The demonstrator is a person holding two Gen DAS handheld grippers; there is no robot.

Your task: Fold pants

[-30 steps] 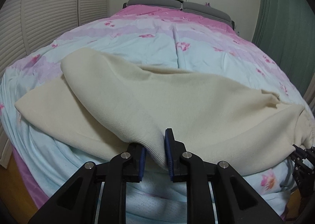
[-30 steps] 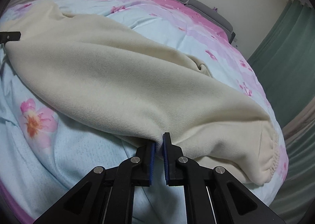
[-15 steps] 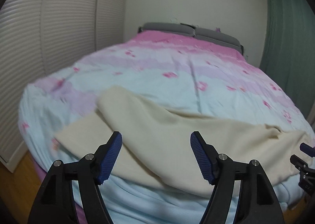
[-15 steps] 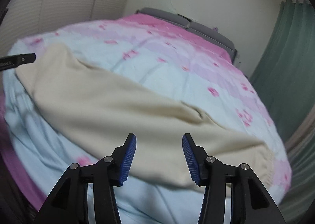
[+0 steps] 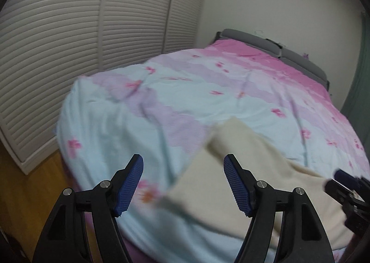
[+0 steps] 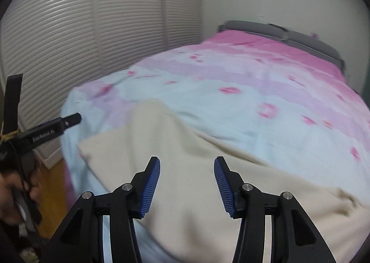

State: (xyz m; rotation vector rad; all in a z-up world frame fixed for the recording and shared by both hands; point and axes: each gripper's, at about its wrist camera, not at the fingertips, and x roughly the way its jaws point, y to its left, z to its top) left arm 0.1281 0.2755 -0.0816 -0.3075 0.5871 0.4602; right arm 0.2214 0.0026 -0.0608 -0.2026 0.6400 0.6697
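Although the cream pants (image 6: 185, 152) already lie doubled lengthwise on the bed (image 5: 185, 92), one leg laid over the other with its edge running ahead of the right gripper (image 6: 186, 185), the folding looks only partly done. Both sets of fingers stand released: the left gripper (image 5: 183, 183) has its blue fingers (image 5: 129, 184) spread wide with nothing between them, its jaws having just been opening, and it hangs above the flowered duvet with the leg ends of the pants off to the right of its fingers. The right gripper's fingers (image 6: 150, 185) are likewise parted and empty, just opened too, raised above the middle of the garment, which spreads beneath and beyond them. In the right wrist view the left gripper and the hand (image 6: 13, 196) holding it show at the left edge, apart from the cloth. What appears left is the crosswise fold, bringing cuffs toward waistband, and perhaps a second one to make a compact bundle. The waistband end is out of sight here, so how neat that end lies cannot be told.
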